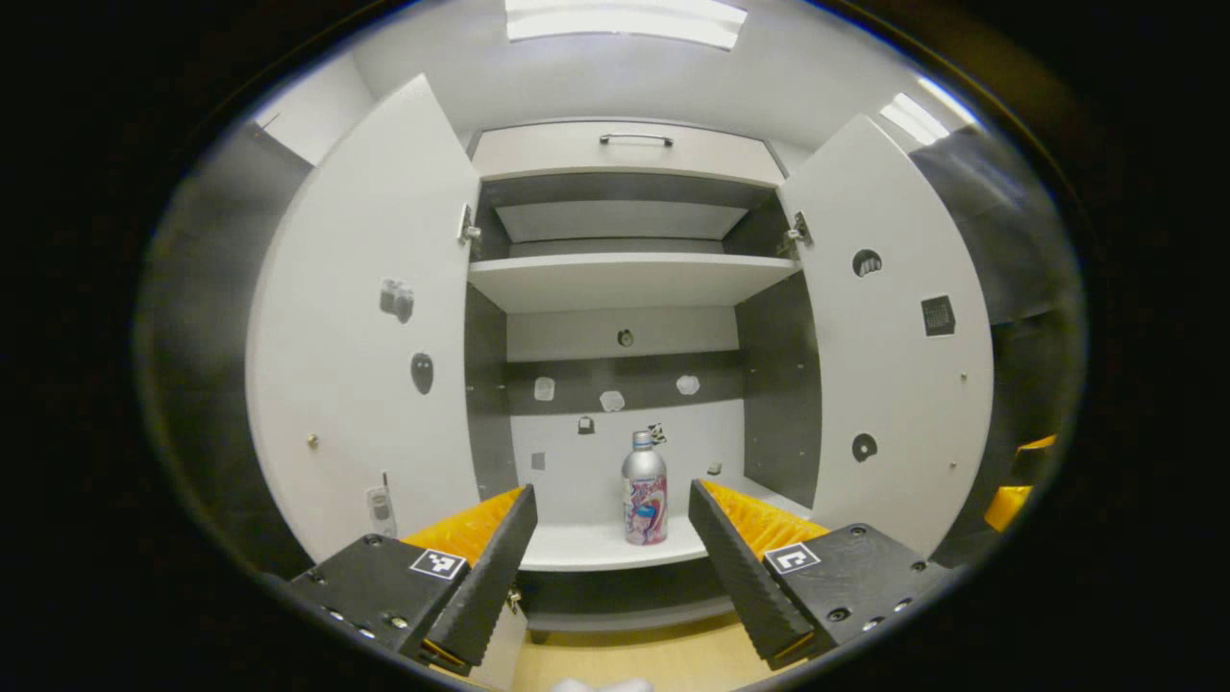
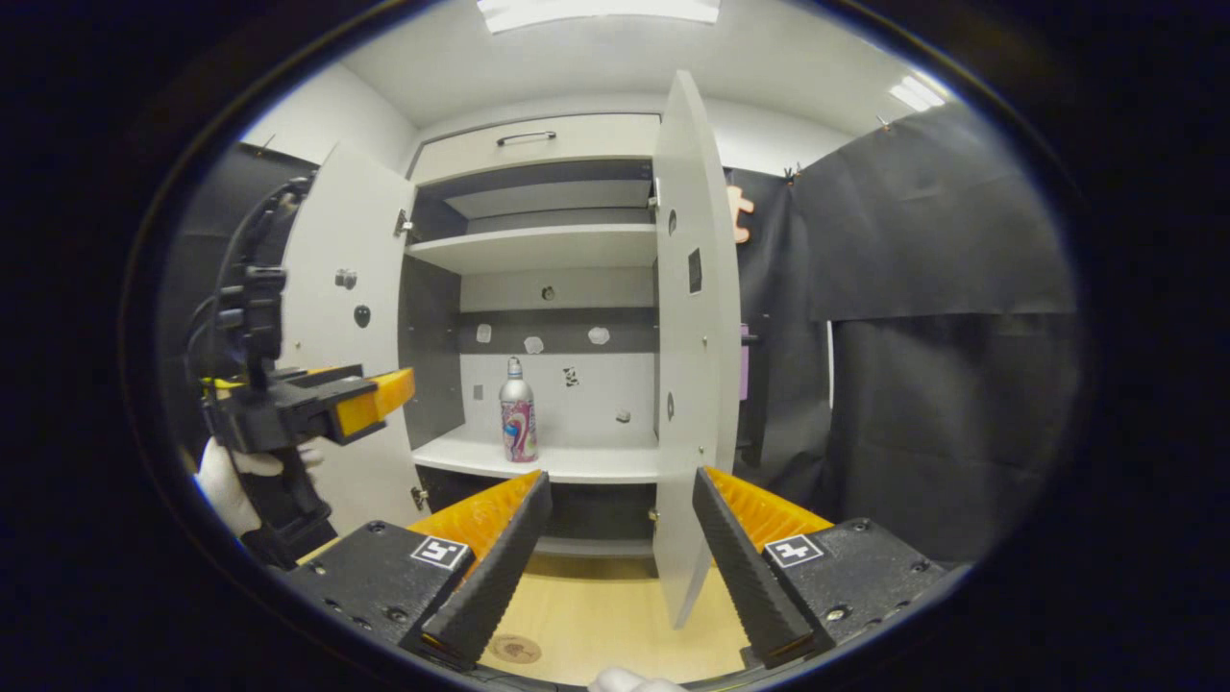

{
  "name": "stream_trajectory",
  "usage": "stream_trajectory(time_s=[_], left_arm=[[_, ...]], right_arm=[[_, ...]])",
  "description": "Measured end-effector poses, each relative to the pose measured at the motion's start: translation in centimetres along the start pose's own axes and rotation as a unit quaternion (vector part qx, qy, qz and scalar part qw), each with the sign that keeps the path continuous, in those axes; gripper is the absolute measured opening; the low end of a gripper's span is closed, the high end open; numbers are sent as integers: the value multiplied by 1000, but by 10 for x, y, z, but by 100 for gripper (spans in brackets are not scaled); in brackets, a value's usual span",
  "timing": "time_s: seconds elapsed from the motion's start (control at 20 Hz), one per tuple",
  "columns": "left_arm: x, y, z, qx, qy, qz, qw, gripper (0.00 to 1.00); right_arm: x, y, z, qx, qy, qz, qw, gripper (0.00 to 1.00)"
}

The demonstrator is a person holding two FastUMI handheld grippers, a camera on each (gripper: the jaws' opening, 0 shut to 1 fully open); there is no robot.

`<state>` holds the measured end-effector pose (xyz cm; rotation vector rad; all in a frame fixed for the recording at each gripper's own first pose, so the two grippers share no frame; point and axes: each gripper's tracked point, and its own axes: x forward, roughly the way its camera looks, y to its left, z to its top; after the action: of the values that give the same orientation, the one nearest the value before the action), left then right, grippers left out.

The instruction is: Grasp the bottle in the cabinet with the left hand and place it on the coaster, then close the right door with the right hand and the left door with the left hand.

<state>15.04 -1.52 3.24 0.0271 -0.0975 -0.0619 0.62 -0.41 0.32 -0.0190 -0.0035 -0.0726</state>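
Left tool (image 1: pixel 612 548) open, bottle (image 1: pixel 645 488) in cabinet (image 1: pixel 625 283)

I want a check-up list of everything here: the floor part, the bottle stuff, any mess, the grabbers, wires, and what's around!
Surface: wooden tabletop below the cabinet, bare apart from the coaster.
Job's things: bottle upright on the lower shelf; left door and right door both open; round coaster lies on the tabletop, nothing on it.
Clutter: small stickers on the cabinet's back wall and doors.
Grippers: left gripper open, aimed at the bottle, short of it; right gripper open, near the right door's edge, not touching.
Cables: black cables above the left gripper.
Surroundings: black cloth wall, ceiling lights.
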Motion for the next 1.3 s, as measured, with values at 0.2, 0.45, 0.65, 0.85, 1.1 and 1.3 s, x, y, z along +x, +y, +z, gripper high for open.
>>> stream_trajectory(time_s=[0.2, 0.45, 0.65, 0.85, 1.1, 1.3], left_arm=[[64, -20, -2, 7, -3, -16, 1000, 97], [136, -38, -25, -3, 15, -20, 1000, 97], [186, -37, -58, 12, 38, -1, 999, 97], [211, -28, -80, 13, 56, 26, 998, 97], [227, -27, -96, 2, 68, 29, 997, 97], [237, -33, -106, -12, 81, 23, 996, 97]], right_arm=[[0, -9, 1, -6, 1, -16, 1000, 97], [-4, -21, 6, -14, 1, -44, 999, 97], [-6, -28, 1, -25, 12, -57, 998, 97], [-5, -30, -4, -29, 22, -61, 997, 97], [-4, -31, -13, -37, 37, -58, 997, 97], [-1, -30, -16, -35, 44, -52, 997, 97]])
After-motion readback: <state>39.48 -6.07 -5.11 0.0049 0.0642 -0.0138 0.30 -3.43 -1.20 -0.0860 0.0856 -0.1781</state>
